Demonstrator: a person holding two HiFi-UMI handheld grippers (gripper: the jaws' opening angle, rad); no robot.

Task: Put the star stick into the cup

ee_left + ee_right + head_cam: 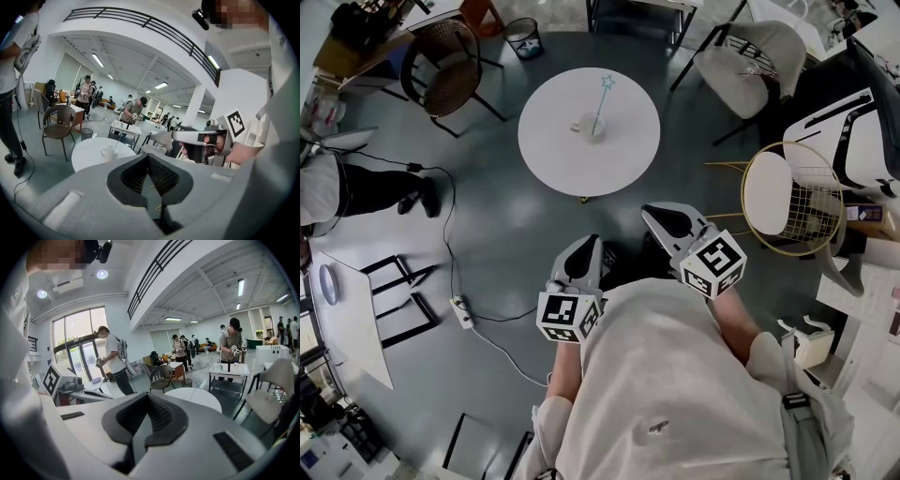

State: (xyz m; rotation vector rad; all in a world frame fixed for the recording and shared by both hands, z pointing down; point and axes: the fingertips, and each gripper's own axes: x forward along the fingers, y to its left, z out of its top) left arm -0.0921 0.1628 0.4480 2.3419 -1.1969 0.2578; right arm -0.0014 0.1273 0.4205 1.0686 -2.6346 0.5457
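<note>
1. While we hold both grippers close to our chest, the star stick (601,101) stands tilted in the cup (587,126), star end uppermost.
2. The cup sits near the middle of the round white bench (623,159), well apart from both grippers.
3. Our left gripper (590,246) has its jaws clenched together with nothing between them; in the left gripper view the ribbed pads meet along a thin seam.
4. Our right gripper (662,216) is clenched in the same way, and it too is empty.
5. Both grippers point toward the bench, side by side above the dark floor (502,216).
6. A brown woven chair (450,70) stands left of the bench, and a wire chair (787,197) with a white seat stands to its right.
</note>
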